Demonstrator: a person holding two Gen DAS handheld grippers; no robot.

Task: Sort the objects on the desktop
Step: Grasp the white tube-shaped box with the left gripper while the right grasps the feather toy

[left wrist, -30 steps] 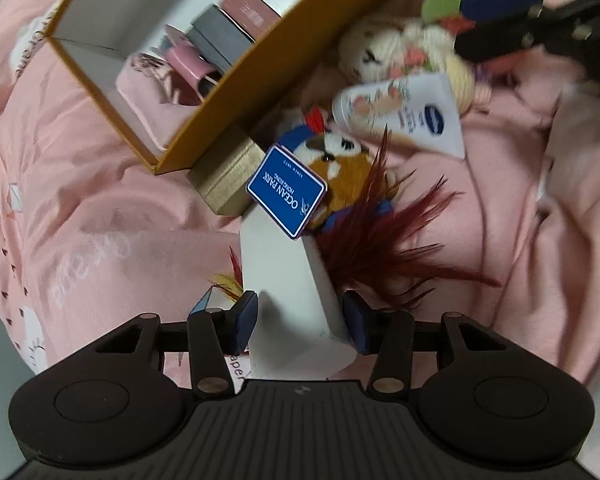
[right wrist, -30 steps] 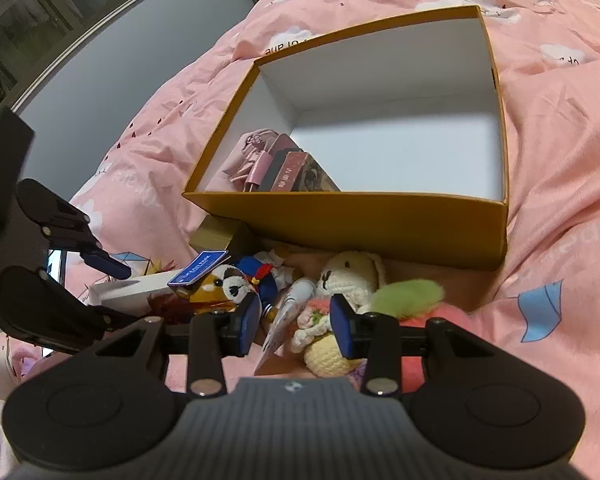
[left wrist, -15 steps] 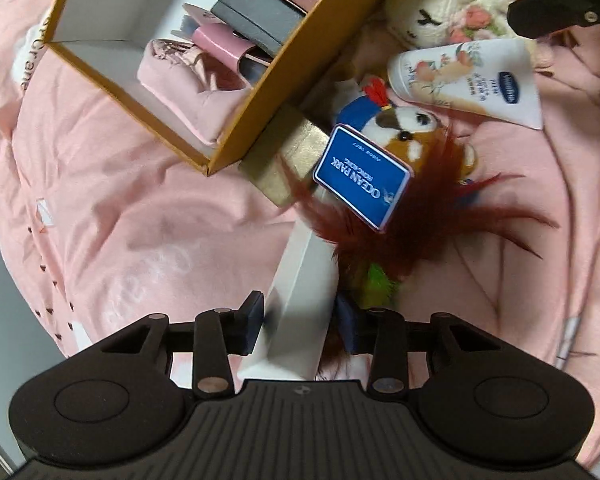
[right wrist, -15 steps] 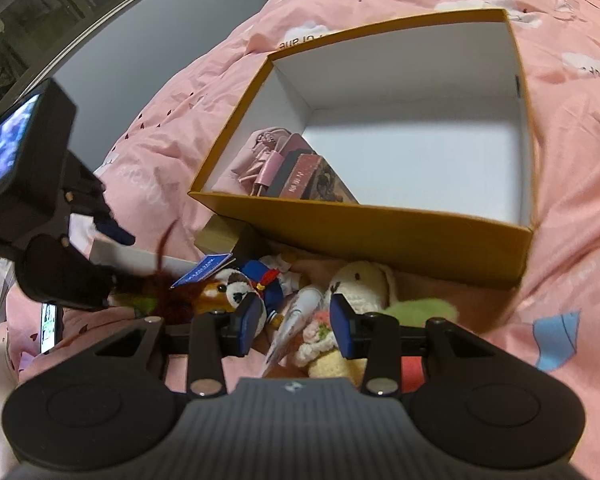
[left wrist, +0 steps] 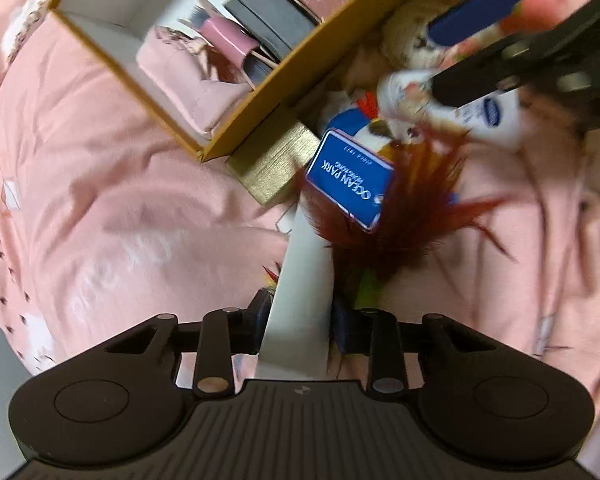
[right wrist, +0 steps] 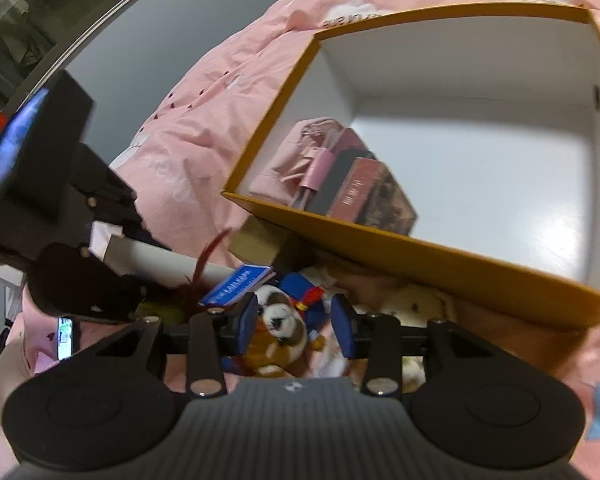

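So that it can go into the yellow box (right wrist: 452, 258), my left gripper (left wrist: 300, 312) squeezes the white box (left wrist: 300, 292); my right gripper (right wrist: 294, 326) sits open around the plush toy (right wrist: 278, 330).

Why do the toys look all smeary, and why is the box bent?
Left wrist view: motion blur smears the red feathers and lotion tube; the left claw stays sharp. Right wrist view: the fisheye lens bows the yellow box; a soft glare spot shines on its white floor.
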